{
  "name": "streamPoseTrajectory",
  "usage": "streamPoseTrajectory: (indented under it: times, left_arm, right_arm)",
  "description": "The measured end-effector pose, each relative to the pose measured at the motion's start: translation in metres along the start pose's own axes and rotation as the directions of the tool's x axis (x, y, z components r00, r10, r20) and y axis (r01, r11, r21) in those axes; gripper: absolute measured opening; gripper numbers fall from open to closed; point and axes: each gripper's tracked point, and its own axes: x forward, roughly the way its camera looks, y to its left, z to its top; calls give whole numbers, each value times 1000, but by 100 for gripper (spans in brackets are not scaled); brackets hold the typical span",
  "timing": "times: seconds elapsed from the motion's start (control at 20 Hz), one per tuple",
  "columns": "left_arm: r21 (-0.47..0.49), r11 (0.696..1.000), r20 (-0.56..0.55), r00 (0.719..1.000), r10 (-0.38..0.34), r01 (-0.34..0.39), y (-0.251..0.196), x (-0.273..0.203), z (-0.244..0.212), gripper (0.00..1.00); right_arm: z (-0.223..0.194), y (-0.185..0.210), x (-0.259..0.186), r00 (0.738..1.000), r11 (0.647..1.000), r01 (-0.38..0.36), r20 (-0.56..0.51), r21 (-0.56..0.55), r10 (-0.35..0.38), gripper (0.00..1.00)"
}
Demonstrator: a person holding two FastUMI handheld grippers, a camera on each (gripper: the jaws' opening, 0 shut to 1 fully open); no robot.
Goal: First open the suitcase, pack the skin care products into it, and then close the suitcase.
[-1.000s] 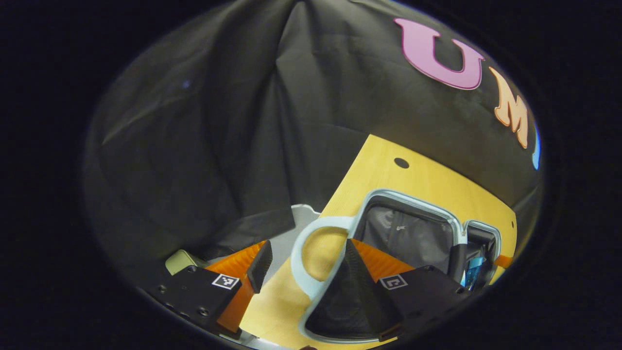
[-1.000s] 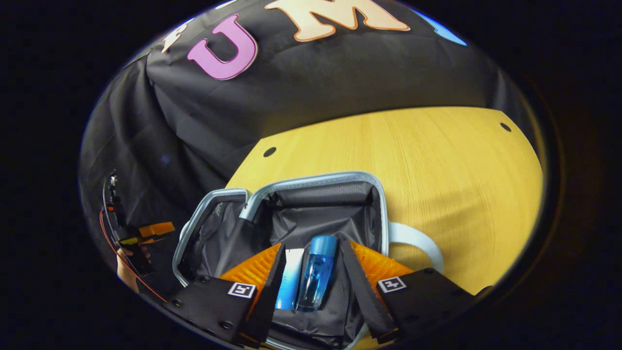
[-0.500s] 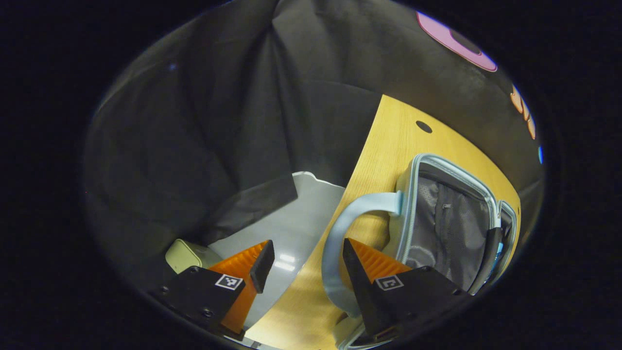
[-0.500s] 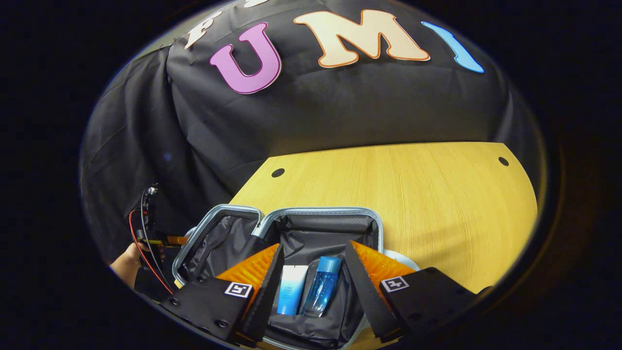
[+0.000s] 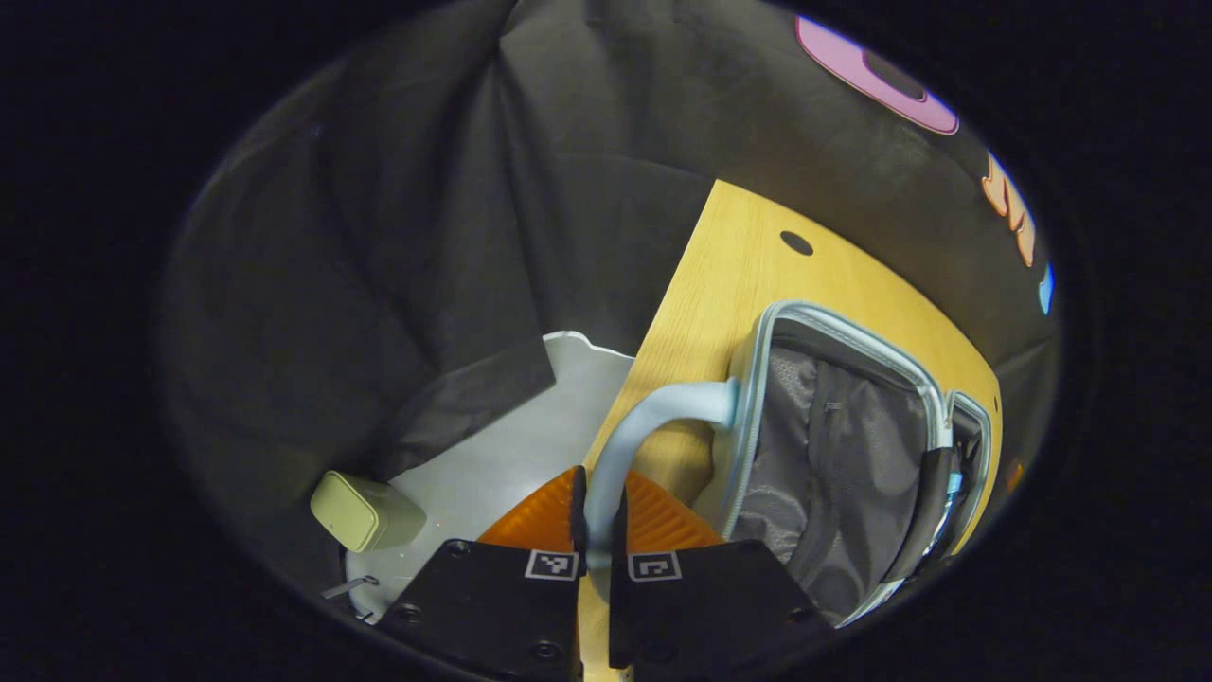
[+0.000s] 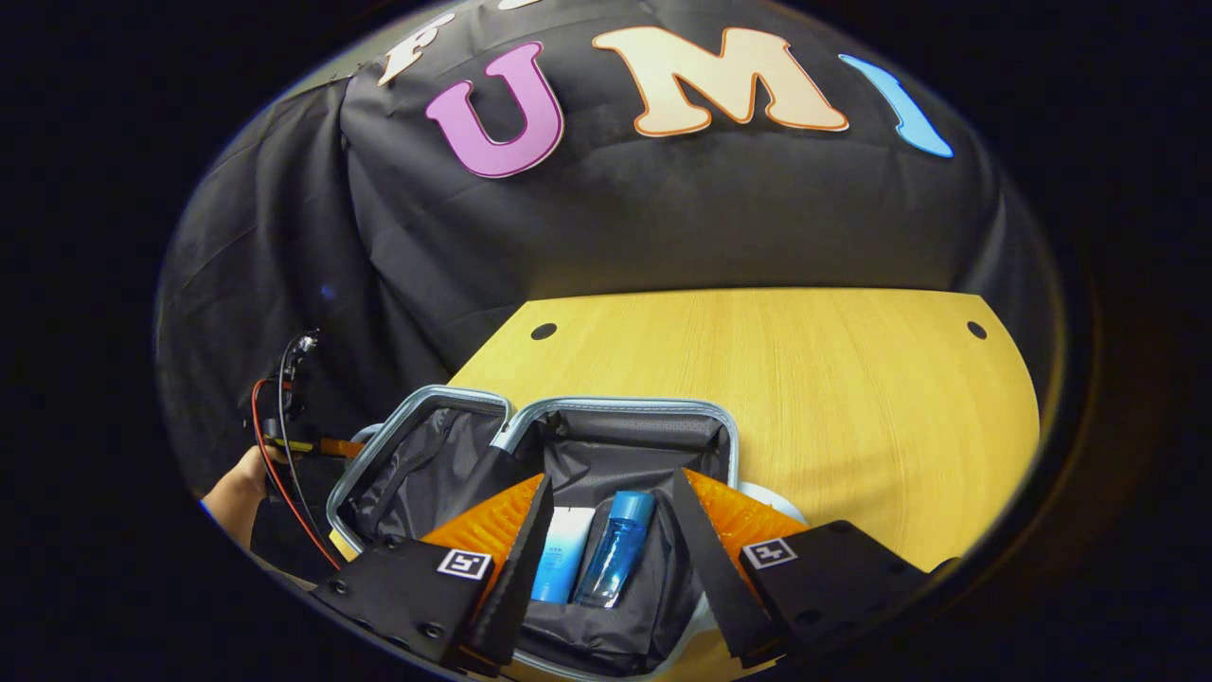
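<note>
The suitcase (image 5: 833, 445) lies open on the yellow wooden tabletop (image 5: 729, 275), a pale blue shell with a silvery rim and grey fabric lining, and a pale blue handle (image 5: 630, 445) looping out from the side of one half. In the left gripper view the left gripper (image 5: 597, 516) has its jaws clenched on that handle, both fingers pressed against the strap. Left of the tabletop's edge sits a small pale green box (image 5: 355, 511) on the light floor.

In the right gripper view the person's hand (image 6: 237, 478) shows at the far left with the other gripper, beside the suitcase's left half. The right half holds two skin care products lying side by side on the lining: a white and blue tube (image 6: 561, 566) and, touching it on the right, a clear blue bottle (image 6: 615, 549) with a blue cap. The right gripper (image 6: 606, 540) hovers above them with its jaws released and spread wide, the two items framed between the fingers but not touched.

Half a second ago the left jaws stood apart, with the handle between the fingers; now they have closed on it. The right gripper has barely shifted, and the tube and bottle lie as they did.
</note>
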Motion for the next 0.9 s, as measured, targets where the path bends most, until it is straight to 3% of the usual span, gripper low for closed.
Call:
streamPoseTrajectory:
  times: [0.25, 0.35, 0.55, 0.9]
  left_arm:
    - [-13, 1000, 156, 988, 0, 2, -16, -68, 35, 5]
    - [-16, 1000, 216, 976, -8, 12, -32, -100, 48, 0]
    - [46, 998, 306, 951, -46, 34, -66, -169, 70, 0]
    - [124, 992, 366, 927, -83, 40, -137, -224, 73, 0]
  right_arm:
    - [27, -11, -27, 994, 993, -30, 99, -113, 41, 81]
    - [35, -17, -41, 989, 990, -41, 135, -137, 60, 81]
    - [39, -28, -66, 981, 986, -80, 162, -144, 103, 81]
    - [48, -49, -105, 964, 983, -104, 229, -151, 137, 81]
